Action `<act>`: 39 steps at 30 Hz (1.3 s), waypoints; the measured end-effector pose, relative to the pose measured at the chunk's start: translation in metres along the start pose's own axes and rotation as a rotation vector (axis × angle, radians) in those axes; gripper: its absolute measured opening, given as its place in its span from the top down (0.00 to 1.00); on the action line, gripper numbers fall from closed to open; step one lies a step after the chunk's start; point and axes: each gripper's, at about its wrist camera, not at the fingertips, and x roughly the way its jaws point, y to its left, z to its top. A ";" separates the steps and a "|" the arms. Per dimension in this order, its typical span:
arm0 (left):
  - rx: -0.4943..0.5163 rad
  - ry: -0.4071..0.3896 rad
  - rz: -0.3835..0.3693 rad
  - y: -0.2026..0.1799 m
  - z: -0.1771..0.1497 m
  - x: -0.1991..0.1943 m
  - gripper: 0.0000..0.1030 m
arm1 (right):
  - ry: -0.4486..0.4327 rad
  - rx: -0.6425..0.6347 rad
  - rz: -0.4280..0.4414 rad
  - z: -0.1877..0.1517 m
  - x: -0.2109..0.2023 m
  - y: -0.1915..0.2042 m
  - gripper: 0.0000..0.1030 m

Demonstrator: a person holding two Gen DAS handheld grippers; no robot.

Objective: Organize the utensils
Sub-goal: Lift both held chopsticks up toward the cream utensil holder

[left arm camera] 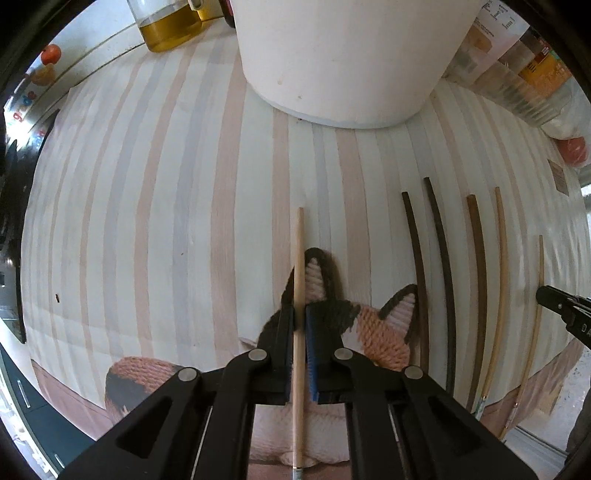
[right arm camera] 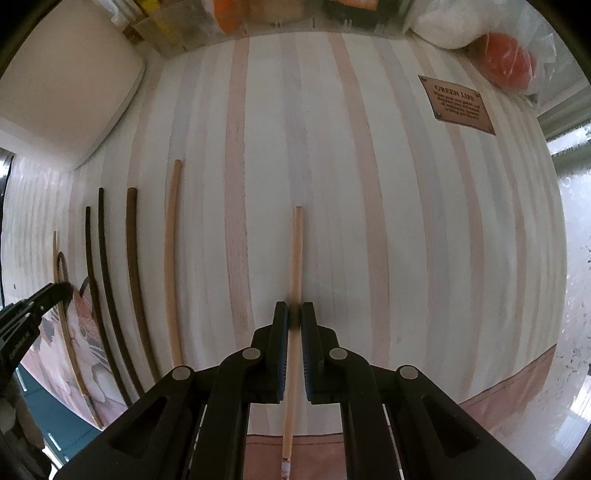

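Observation:
My left gripper [left arm camera: 300, 310] is shut on a pale wooden chopstick [left arm camera: 299, 266] that runs lengthwise between its pads, over a cat picture [left arm camera: 369, 325] on the striped mat [left arm camera: 166, 221]. My right gripper [right arm camera: 294, 310] is shut on a second pale chopstick [right arm camera: 296, 254] over the mat [right arm camera: 406, 240]. Between the two grippers several chopsticks lie side by side: two dark ones [left arm camera: 417, 258], a brown one [left arm camera: 480, 277] and a pale one [left arm camera: 500, 266]. They appear in the right wrist view too, the pale chopstick [right arm camera: 170, 258] nearest. Each gripper shows at the edge of the other's view.
A large white container [left arm camera: 343, 55] stands at the mat's far edge, with a glass jug of yellow liquid [left arm camera: 170, 29] to its left. Packets and a red item in a plastic bag [right arm camera: 509, 62] line the far side. A brown label patch [right arm camera: 458, 103] is sewn on the mat.

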 end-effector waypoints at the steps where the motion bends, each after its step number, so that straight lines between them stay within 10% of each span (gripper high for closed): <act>1: 0.000 -0.006 -0.003 -0.001 0.003 0.000 0.96 | -0.009 0.010 0.017 -0.003 -0.002 -0.001 0.93; 39: 0.008 -0.427 -0.071 0.033 -0.017 -0.182 0.96 | -0.425 -0.028 0.282 -0.037 -0.156 0.034 0.94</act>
